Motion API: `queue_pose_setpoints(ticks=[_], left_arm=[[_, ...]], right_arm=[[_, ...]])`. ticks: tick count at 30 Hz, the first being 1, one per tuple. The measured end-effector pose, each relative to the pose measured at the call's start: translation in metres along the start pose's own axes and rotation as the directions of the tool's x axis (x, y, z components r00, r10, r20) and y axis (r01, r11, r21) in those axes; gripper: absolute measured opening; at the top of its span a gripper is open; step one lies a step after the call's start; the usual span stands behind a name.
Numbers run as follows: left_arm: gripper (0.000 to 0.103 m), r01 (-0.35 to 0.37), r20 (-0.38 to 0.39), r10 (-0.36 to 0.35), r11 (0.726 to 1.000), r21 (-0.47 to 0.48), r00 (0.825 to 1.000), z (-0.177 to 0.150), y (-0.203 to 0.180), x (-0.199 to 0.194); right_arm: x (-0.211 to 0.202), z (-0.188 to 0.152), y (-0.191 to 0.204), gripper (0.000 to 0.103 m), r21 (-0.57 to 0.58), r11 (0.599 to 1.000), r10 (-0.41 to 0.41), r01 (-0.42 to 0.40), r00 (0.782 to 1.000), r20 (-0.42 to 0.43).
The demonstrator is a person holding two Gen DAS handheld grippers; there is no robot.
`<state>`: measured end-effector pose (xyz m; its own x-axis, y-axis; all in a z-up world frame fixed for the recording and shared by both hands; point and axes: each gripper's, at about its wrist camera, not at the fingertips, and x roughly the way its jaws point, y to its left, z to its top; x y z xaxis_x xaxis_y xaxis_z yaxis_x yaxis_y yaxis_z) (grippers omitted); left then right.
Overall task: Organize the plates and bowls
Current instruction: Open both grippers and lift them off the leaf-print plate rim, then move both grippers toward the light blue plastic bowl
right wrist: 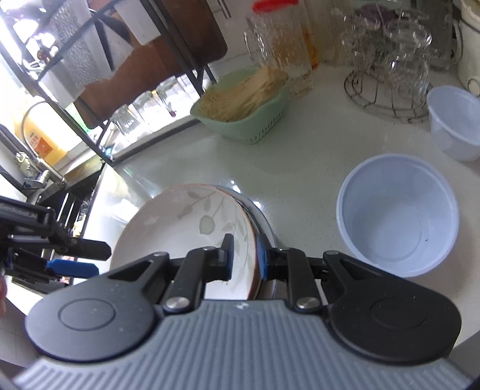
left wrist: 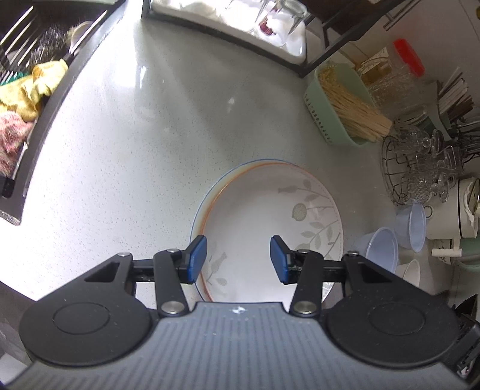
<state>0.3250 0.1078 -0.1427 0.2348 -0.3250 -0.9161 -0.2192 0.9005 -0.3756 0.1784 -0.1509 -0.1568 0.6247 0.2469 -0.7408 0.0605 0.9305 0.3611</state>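
A white plate with a grey leaf pattern [left wrist: 270, 216] lies on top of a plate stack on the counter; an orange-rimmed and a blue-rimmed plate [left wrist: 207, 198] show under it. My left gripper [left wrist: 238, 259] is open above the stack's near edge, holding nothing. In the right wrist view my right gripper [right wrist: 246, 255] is shut on the rim of the leaf plate [right wrist: 180, 222], which tilts up off the stack. A pale blue plastic bowl [right wrist: 399, 216] stands to the right, another [right wrist: 453, 123] behind it. The left gripper [right wrist: 72, 255] shows at the left.
A green basket of noodles [left wrist: 339, 105] and a wire rack of glasses [left wrist: 420, 171] stand at the back right, beside a glass jug [right wrist: 279, 48]. A black dish rack [left wrist: 225, 27] holds glasses at the back. A sink [left wrist: 33, 90] with cloths lies left.
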Motion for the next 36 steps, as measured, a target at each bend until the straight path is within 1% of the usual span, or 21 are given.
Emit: queue_pose_setpoints(ticks=[5, 9, 12, 14, 18, 21, 24, 26, 30, 31, 33, 34, 36], left_arm=[[0.052, -0.023, 0.099, 0.010, 0.991, 0.132, 0.995, -0.005, -0.022, -0.028], [0.052, -0.046, 0.170, 0.002, 0.965, 0.258, 0.986, -0.009, -0.039, -0.050], [0.052, -0.052, 0.208, -0.018, 0.944, 0.326, 0.978, -0.010, -0.048, -0.063], [0.052, -0.057, 0.231, -0.029, 0.932, 0.357, 0.973, -0.011, -0.050, -0.071], [0.052, -0.071, 0.298, -0.058, 0.912, 0.405, 0.953, -0.015, -0.051, -0.091], [0.052, -0.085, 0.333, -0.075, 0.893, 0.441, 0.940, -0.018, -0.051, -0.103], [0.052, -0.084, 0.335, -0.092, 0.875, 0.477, 0.938, -0.023, -0.051, -0.111], [0.052, -0.072, 0.322, -0.104, 0.868, 0.492, 0.941, -0.027, -0.050, -0.113], [0.052, -0.052, 0.288, -0.129, 0.836, 0.546, 0.949, -0.042, -0.054, -0.106], [0.052, -0.054, 0.279, -0.123, 0.833, 0.550, 0.952, -0.045, -0.055, -0.102], [0.052, -0.054, 0.267, -0.111, 0.840, 0.541, 0.957, -0.050, -0.056, -0.093], [0.052, -0.050, 0.260, -0.106, 0.847, 0.529, 0.960, -0.053, -0.058, -0.087], [0.052, -0.029, 0.243, -0.113, 0.857, 0.514, 0.963, -0.058, -0.062, -0.080]], right_arm=[[-0.026, 0.009, 0.011, 0.020, -0.010, 1.000, -0.003, 0.004, 0.997, 0.074], [-0.045, 0.017, 0.022, 0.020, -0.008, 1.000, -0.002, 0.003, 0.992, 0.127], [-0.060, 0.023, 0.032, 0.020, -0.004, 1.000, -0.015, 0.016, 0.986, 0.164], [-0.070, 0.025, 0.038, 0.020, 0.001, 1.000, -0.022, 0.022, 0.982, 0.185], [-0.089, 0.028, 0.054, 0.020, 0.001, 0.999, -0.042, 0.043, 0.972, 0.229], [-0.101, 0.026, 0.065, 0.020, 0.000, 0.998, -0.064, 0.066, 0.966, 0.251], [-0.110, 0.021, 0.074, 0.020, 0.009, 0.996, -0.085, 0.085, 0.963, 0.257], [-0.114, 0.016, 0.078, 0.020, 0.015, 0.995, -0.098, 0.097, 0.963, 0.252], [-0.123, 0.006, 0.080, 0.020, 0.038, 0.991, -0.130, 0.125, 0.962, 0.240], [-0.124, 0.003, 0.079, 0.020, 0.040, 0.990, -0.138, 0.132, 0.961, 0.240], [-0.126, -0.001, 0.073, 0.020, 0.049, 0.989, -0.145, 0.138, 0.961, 0.235], [-0.127, -0.002, 0.068, 0.020, 0.057, 0.988, -0.150, 0.140, 0.962, 0.226], [-0.127, -0.005, 0.058, 0.020, 0.066, 0.986, -0.161, 0.151, 0.965, 0.205]])
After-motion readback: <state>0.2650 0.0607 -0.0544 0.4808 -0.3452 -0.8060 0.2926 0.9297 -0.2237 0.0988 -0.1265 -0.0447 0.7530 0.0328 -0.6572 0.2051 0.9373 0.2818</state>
